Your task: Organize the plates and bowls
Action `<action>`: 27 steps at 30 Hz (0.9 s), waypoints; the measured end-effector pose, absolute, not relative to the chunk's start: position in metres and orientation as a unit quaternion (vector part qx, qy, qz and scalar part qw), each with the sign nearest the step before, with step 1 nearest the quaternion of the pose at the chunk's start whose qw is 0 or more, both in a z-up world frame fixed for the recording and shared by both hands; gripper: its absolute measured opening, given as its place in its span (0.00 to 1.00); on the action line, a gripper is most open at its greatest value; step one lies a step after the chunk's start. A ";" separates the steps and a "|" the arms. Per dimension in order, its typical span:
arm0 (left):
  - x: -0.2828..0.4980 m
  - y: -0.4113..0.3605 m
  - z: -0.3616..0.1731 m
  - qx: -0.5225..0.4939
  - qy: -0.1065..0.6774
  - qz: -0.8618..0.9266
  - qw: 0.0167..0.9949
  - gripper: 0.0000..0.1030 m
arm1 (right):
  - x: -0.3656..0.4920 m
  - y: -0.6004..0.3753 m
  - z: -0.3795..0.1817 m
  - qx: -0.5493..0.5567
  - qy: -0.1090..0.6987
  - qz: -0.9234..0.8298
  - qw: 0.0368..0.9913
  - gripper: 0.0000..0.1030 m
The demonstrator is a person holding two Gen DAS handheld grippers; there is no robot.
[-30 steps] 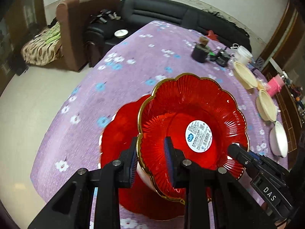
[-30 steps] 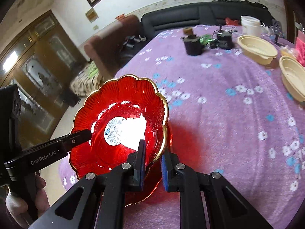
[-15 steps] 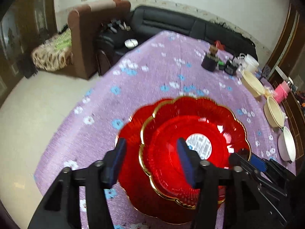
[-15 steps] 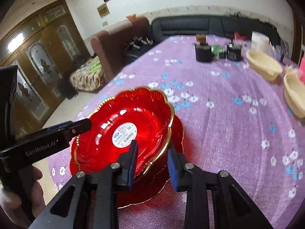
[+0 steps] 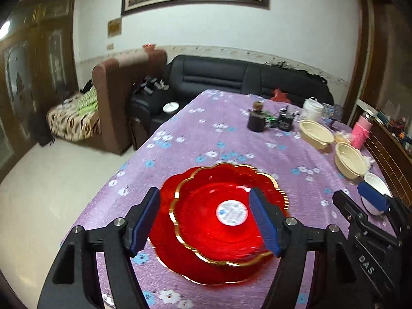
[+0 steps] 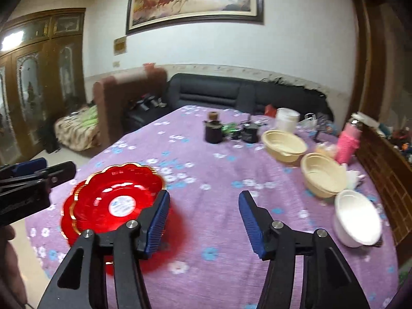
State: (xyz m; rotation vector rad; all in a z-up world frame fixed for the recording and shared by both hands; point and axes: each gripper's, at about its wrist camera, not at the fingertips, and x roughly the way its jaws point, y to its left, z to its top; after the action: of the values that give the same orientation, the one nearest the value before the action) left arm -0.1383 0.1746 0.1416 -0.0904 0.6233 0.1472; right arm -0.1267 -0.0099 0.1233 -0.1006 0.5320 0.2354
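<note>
A red flower-shaped plate [image 5: 211, 213] with a gold rim and a white sticker lies nested on a second red plate [image 5: 180, 267] on the purple flowered tablecloth [image 5: 219, 134]. My left gripper [image 5: 203, 221] hovers above and just behind them, its jaws opening wide and touching neither plate. My right gripper [image 6: 203, 221] is off to the right of the red plates [image 6: 116, 200], jaws opening, with only cloth between them. Two cream bowls [image 6: 283, 145] [image 6: 323, 175] and a white bowl [image 6: 358, 219] sit along the table's right side.
A dark jar [image 5: 256, 121], a small black pot [image 5: 285, 121], a white bucket [image 5: 312, 108] and a pink bottle [image 5: 360, 131] stand at the far end. The table's left edge drops to the floor. A black sofa [image 5: 231, 77] lies beyond.
Both grippers let go of the top red plate, which now rests on the lower one. Both pulled back and up, their jaws spreading wide.
</note>
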 end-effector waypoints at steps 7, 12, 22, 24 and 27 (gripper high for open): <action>-0.146 0.137 0.151 -0.012 0.289 0.048 0.956 0.72 | -0.129 -0.050 0.123 -0.042 0.262 0.064 0.962 0.60; -0.149 0.111 0.151 0.004 0.289 0.027 0.957 0.72 | -0.131 -0.081 0.121 -0.025 0.264 0.033 0.964 0.60; -0.144 0.064 0.143 0.035 0.301 -0.005 0.953 0.73 | -0.141 -0.125 0.116 -0.025 0.256 -0.011 0.966 0.60; -0.143 0.055 0.142 0.039 0.305 -0.013 0.952 0.73 | -0.141 -0.135 0.114 -0.023 0.258 -0.019 0.966 0.60; -0.140 0.040 0.137 0.052 0.310 -0.022 0.949 0.73 | -0.140 -0.145 0.110 -0.021 0.257 -0.030 0.966 0.60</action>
State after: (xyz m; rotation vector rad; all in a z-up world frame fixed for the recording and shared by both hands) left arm -0.1401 0.0403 0.1373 0.1060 0.6305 -0.0447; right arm -0.1403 -0.1453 0.1102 -0.0433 0.5199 -0.0610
